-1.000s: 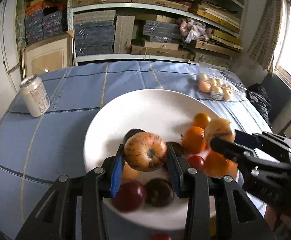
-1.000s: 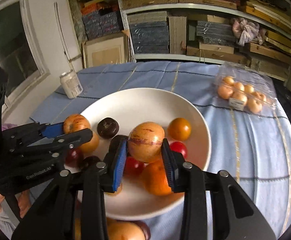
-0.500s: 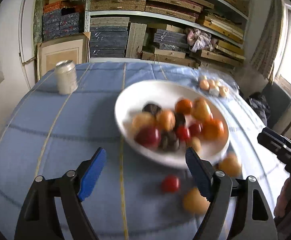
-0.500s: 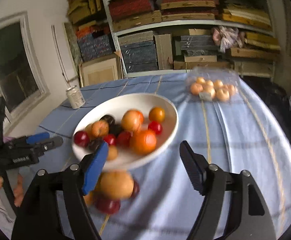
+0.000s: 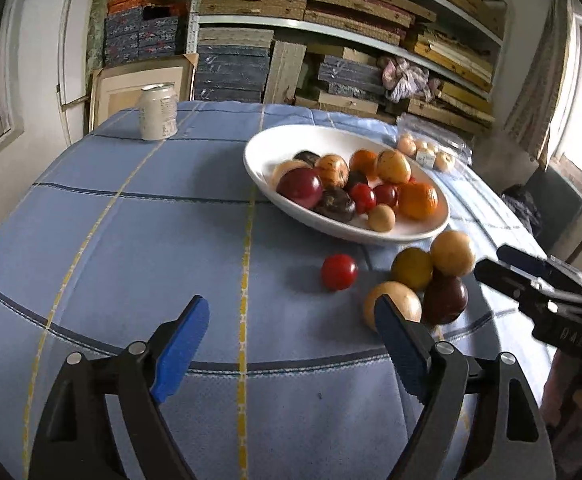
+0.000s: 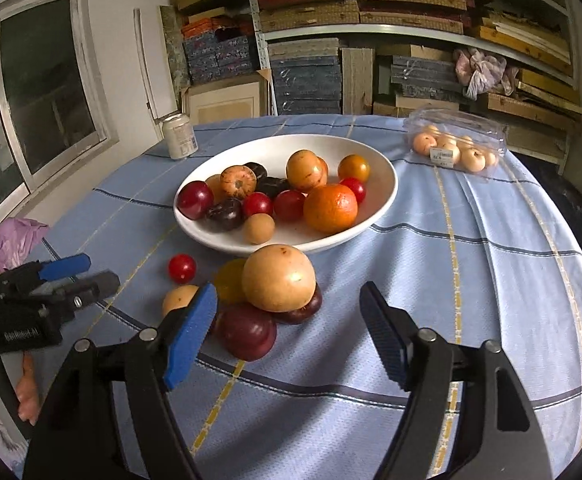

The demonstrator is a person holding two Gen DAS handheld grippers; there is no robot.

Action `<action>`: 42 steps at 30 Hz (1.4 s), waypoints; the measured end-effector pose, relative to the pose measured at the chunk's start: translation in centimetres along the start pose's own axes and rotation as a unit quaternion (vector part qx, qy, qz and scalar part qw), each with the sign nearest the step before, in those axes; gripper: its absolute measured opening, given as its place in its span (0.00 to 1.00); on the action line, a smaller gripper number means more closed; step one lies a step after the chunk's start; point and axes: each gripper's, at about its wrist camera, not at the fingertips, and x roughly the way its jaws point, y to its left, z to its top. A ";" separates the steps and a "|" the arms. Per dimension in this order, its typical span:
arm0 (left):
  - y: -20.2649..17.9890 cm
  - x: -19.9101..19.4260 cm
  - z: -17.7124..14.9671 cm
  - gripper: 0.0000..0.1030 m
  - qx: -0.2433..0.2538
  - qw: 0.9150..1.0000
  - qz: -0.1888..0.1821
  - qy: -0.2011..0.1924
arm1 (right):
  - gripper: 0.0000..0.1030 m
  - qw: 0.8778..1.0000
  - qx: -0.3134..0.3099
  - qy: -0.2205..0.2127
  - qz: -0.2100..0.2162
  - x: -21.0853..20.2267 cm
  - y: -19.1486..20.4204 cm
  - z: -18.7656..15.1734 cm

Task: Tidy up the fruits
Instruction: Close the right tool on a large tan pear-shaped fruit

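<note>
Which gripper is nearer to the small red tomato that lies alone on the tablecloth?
Left, probably. The left gripper is open just before the small red tomato; the right gripper, also open, is over the fruit pile beside it.

This looks like a lived-in room of a home that doubles as storage. Metal shelves (image 6: 371,28) along the back wall are crammed with stacked flat boxes (image 6: 307,80) in grey-blue, red and tan, and a bundle of cloth (image 6: 481,68) sits among them. A framed panel (image 6: 227,98) leans against the shelving. In front stands a tabletop under a blue checked tablecloth (image 6: 471,264), carrying a white bowl (image 6: 379,200) of fruit, a drinks can (image 6: 179,136) and a clear plastic punnet (image 6: 457,140) with a price label. A window (image 6: 43,92) is set in the plain white wall.
</note>
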 end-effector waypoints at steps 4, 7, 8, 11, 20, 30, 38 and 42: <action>-1.2 0.3 -0.4 0.85 0.030 0.999 0.025 0.002 | 0.70 1.000 -0.002 0.004 -0.001 0.6 0.2 0.5; -1.8 0.5 -0.6 0.85 0.049 0.997 0.055 -0.001 | 0.70 1.000 0.000 0.008 -0.003 1.1 0.3 0.6; -1.9 0.5 -0.6 0.85 0.053 0.997 0.061 0.000 | 0.70 1.000 0.001 0.010 -0.003 1.2 0.3 0.6; -1.9 0.7 -0.6 0.85 0.057 0.996 0.074 0.002 | 0.70 1.000 0.003 0.015 -0.005 1.7 0.3 0.7; -1.8 0.3 -0.4 0.95 0.061 0.992 0.107 -0.015 | 0.70 1.000 0.012 0.023 -0.002 2.8 0.0 0.6; -2.4 0.7 -0.5 0.95 0.074 0.991 0.110 -0.011 | 0.48 0.999 0.012 0.035 0.004 3.4 -0.1 0.5; -2.5 0.7 -0.5 0.95 0.074 0.991 0.110 -0.010 | 0.44 0.999 0.009 0.033 0.005 3.3 0.0 0.4; -2.5 0.7 -0.5 0.95 0.074 0.991 0.110 -0.010 | 0.44 1.000 0.016 0.023 0.009 2.5 -0.2 0.5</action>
